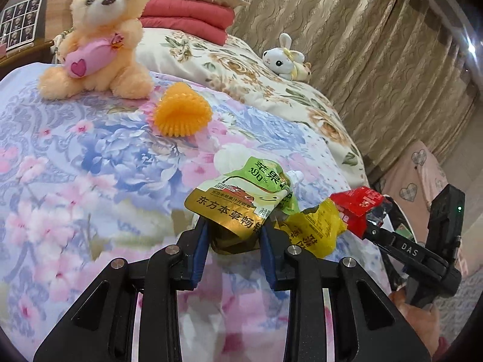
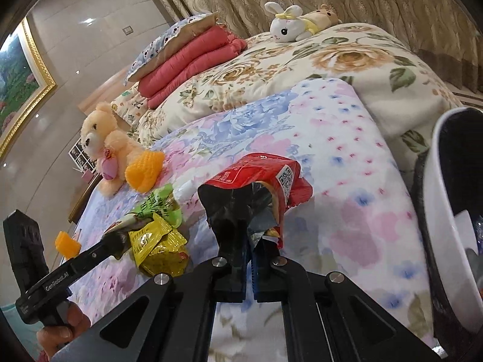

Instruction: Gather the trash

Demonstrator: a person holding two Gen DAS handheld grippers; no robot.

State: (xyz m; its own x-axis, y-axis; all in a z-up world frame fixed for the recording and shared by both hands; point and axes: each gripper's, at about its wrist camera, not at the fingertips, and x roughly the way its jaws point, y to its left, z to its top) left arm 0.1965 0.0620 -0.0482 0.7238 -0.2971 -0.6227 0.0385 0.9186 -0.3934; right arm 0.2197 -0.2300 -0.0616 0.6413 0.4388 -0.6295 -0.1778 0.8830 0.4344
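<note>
Now carrying: left gripper (image 1: pixel 234 238) clamped on juice pouch (image 1: pixel 238 199), right gripper (image 2: pixel 249 238) pinching red wrapper (image 2: pixel 259 178); next, drop into white bin (image 2: pixel 446 199)

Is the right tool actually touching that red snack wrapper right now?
Touching. The right wrist view shows the right tool shut on the red snack wrapper, its crumpled end pinched between the pads.

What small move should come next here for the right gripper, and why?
Probably carry the red wrapper sideways over the white bin at the right edge of its view, then open. The right gripper is shut on the wrapper, lifted above the quilt, and the bin's mouth stands open beside the bed.
</note>
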